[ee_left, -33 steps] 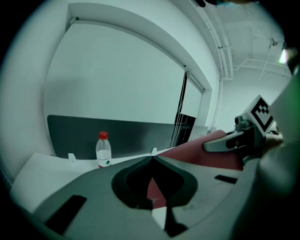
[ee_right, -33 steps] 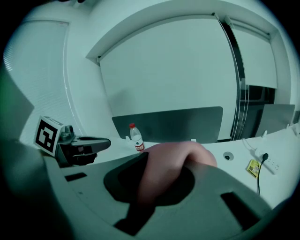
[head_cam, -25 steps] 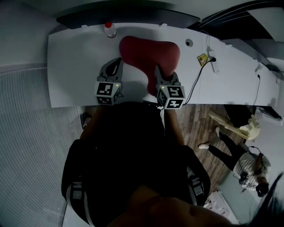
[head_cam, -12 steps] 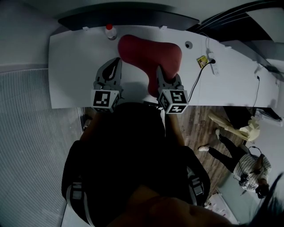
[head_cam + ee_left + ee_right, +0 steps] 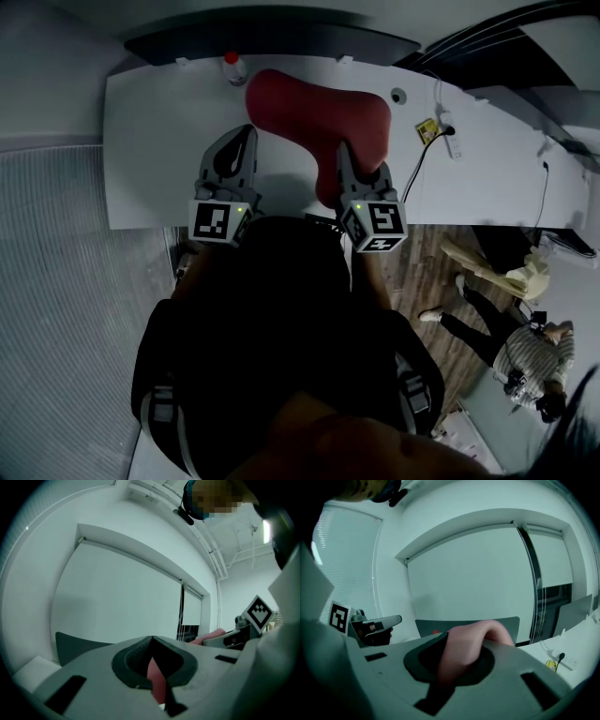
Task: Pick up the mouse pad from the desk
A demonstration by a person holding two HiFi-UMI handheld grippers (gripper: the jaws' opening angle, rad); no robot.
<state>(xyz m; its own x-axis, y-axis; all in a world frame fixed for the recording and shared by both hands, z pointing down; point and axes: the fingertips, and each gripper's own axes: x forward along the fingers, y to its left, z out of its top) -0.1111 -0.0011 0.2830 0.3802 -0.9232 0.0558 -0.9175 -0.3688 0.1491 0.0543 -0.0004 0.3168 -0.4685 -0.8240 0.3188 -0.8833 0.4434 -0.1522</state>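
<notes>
mouse pad (image 5: 319, 112): red, spread over the white surface (image 5: 150, 141) between the two tools, with its near edge in both and the rest arching away from the person.
left tool (image 5: 247, 129): jaws pressed together on the pad's thin left edge.
right tool (image 5: 343, 147): pinching a bunched fold at the pad's right near corner, which humps up out of the jaws.
bottle (image 5: 233, 66): red-capped, just beyond the pad's far left corner.
far edge: cannot tell whether it touches the surface.
</notes>
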